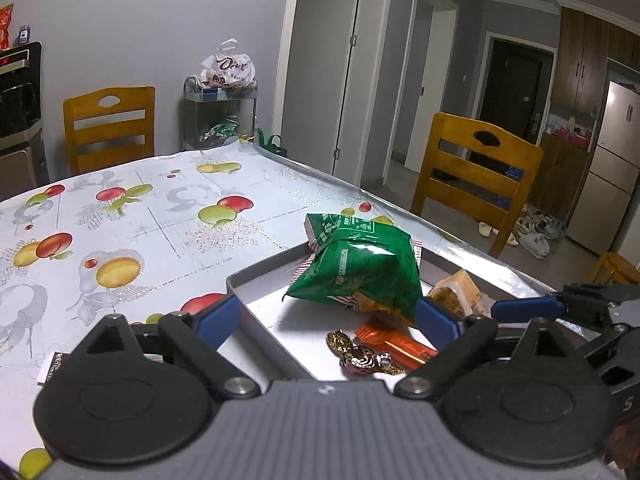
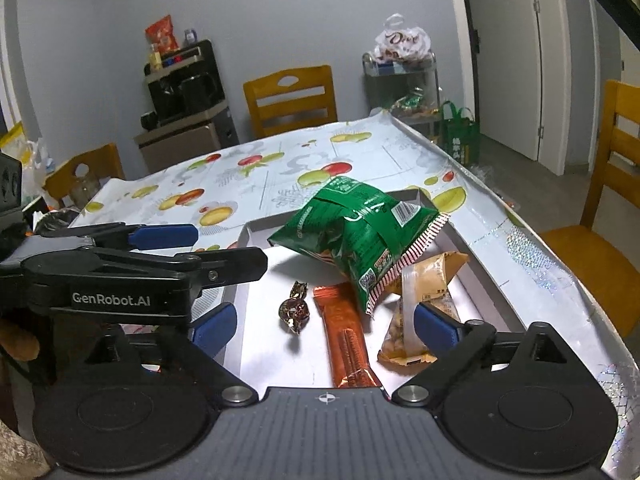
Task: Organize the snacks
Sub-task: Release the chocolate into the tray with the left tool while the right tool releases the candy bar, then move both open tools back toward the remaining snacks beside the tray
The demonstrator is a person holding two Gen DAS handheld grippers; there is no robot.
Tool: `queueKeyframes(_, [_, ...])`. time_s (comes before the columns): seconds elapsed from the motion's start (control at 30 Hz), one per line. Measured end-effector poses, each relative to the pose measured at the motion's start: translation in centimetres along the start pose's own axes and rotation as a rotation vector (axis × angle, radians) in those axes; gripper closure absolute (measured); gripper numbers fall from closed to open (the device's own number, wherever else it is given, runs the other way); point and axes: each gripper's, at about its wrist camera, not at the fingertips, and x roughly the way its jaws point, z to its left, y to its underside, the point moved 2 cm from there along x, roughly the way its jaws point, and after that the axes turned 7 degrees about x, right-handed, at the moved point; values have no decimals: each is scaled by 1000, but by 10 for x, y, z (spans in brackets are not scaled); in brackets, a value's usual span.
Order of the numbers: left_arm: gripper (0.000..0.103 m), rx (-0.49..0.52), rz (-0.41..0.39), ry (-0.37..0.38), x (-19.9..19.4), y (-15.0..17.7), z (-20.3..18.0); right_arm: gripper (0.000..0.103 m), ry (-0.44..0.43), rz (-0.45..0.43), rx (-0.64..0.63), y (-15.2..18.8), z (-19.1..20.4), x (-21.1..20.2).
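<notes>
A shallow grey tray sits on the fruit-print table. In it lie a green snack bag, an orange wafer bar, a brown foil candy and a tan clear-wrapped snack. My left gripper is open and empty over the tray's near left corner. My right gripper is open and empty, its fingers either side of the wafer bar and the tan snack. The left gripper also shows in the right wrist view.
The table has wooden chairs around it. A metal cart with bags stands by the far wall. The table's right edge runs close to the tray.
</notes>
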Motion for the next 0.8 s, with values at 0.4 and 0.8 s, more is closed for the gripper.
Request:
queueKeyframes(0.4, [7,18,-24,-8,-24,0,7,3,11,-4,6,-1,6,-3])
queueKeyframes(0.8, [4,38,-67,-13,-51,-1,13,1,12,-3,-28,-3,24,-2])
